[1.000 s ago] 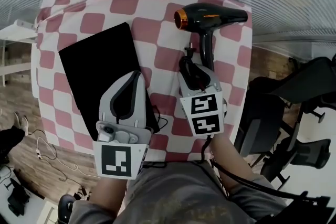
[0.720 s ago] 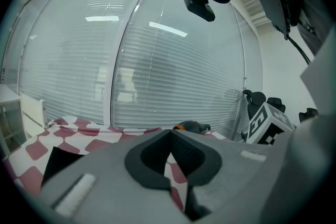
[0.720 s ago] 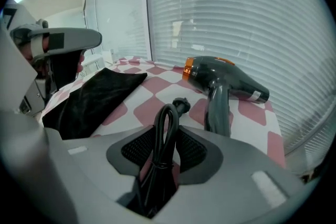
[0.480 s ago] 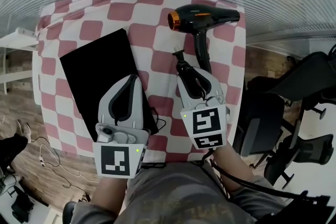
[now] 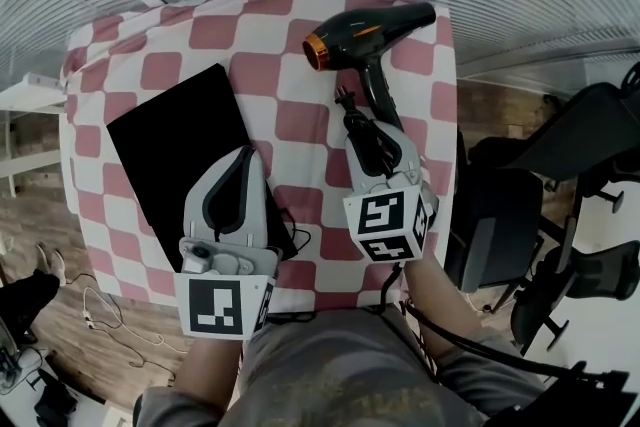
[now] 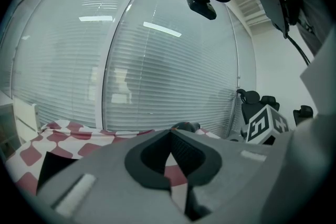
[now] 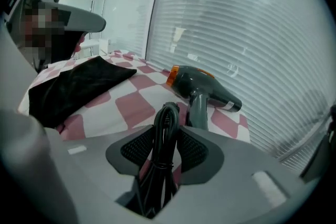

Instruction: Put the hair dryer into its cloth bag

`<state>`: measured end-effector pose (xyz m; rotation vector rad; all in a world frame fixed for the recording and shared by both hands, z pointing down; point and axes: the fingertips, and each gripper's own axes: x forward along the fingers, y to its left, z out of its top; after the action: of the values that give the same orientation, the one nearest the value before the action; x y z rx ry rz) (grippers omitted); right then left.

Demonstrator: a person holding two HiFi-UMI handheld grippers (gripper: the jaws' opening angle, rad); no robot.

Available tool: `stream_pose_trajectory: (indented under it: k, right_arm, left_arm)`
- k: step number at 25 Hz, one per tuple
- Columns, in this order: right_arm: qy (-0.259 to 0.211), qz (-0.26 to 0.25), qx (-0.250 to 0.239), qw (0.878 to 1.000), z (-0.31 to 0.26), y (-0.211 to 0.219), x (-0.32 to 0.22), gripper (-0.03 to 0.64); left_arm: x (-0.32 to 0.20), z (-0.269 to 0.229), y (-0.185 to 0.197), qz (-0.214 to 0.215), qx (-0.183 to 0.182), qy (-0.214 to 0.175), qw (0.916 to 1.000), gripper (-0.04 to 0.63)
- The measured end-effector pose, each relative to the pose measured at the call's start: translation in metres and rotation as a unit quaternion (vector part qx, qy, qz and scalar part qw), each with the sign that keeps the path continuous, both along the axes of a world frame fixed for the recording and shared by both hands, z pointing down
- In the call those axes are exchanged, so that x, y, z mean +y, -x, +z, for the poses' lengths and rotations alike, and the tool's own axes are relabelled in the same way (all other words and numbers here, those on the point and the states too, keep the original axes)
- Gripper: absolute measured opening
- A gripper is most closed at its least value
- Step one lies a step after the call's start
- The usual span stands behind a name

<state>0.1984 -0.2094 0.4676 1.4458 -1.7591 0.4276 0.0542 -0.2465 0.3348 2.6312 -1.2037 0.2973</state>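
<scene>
The black hair dryer (image 5: 372, 27) with an orange nozzle ring lies at the table's far right, its handle pointing toward me; it also shows in the right gripper view as the hair dryer (image 7: 202, 89). My right gripper (image 5: 355, 120) sits just below the handle, shut on the dryer's bundled black cord (image 7: 165, 128). The flat black cloth bag (image 5: 180, 150) lies at the left, also seen as the cloth bag (image 7: 73, 86). My left gripper (image 5: 252, 148) hovers over the bag's right edge, shut with nothing between its fingers, the left gripper (image 6: 170, 136) showing tips together.
A pink-and-white chequered cloth (image 5: 290, 120) covers the small table. Slatted blinds stand behind the table's far edge. Black office chairs (image 5: 560, 175) crowd the right side. Loose cables (image 5: 95, 300) lie on the wooden floor at the left. A thin drawstring (image 5: 303, 235) trails from the bag's near corner.
The hair dryer has swung, its orange nozzle end moving left and nearer while the rear end tilts away. My right gripper stays shut on the cord. The left gripper has barely moved.
</scene>
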Motion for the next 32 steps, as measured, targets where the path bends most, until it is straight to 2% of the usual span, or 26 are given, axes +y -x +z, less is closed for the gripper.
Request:
stream_pose_trajectory:
  k: [3,6,10,12,14,16,18,22,29,32]
  right_arm:
    - [0.005,-0.015,0.029,0.999,0.008,0.001,-0.004,0.171]
    - [-0.002,-0.03,0.068,0.997,0.01,0.003,-0.006,0.226]
    - [-0.021,-0.042,0.114,0.992,0.005,0.008,-0.007,0.344]
    - [-0.034,-0.047,0.144,0.988,-0.001,0.005,-0.01,0.44]
    - [-0.038,-0.051,0.152,0.986,-0.003,0.001,-0.013,0.507]
    - [-0.028,-0.051,0.129,0.99,0.0,-0.003,-0.015,0.524]
    - [-0.006,-0.039,0.082,0.996,0.006,-0.008,-0.017,0.533]
    - [0.024,-0.013,-0.02,0.999,0.013,-0.021,-0.027,0.615]
    - [0.072,-0.046,-0.056,0.995,0.027,-0.021,-0.038,0.601]
    - [0.078,-0.056,-0.074,0.993,0.029,-0.018,-0.037,0.552]
  left_arm:
    - [-0.004,0.006,0.002,-0.002,-0.002,0.004,1.0,0.0]
    - [-0.006,0.01,0.001,-0.001,-0.001,0.008,1.0,0.0]
    - [-0.008,0.01,-0.003,0.004,0.001,0.005,1.0,0.0]
    - [-0.008,0.011,-0.003,0.006,0.001,0.006,1.0,0.0]
    - [-0.009,0.013,-0.003,0.006,0.001,0.009,0.9999,0.0]
    - [-0.01,0.015,-0.003,0.005,0.002,0.011,0.9999,0.0]
    - [-0.011,0.017,-0.003,0.005,0.003,0.014,0.9999,0.0]
    - [-0.013,0.02,-0.005,0.011,0.007,0.021,0.9997,0.0]
    - [-0.015,0.029,-0.002,0.007,0.009,0.033,0.9994,0.0]
    - [-0.014,0.032,-0.002,0.008,0.009,0.04,0.9991,0.0]
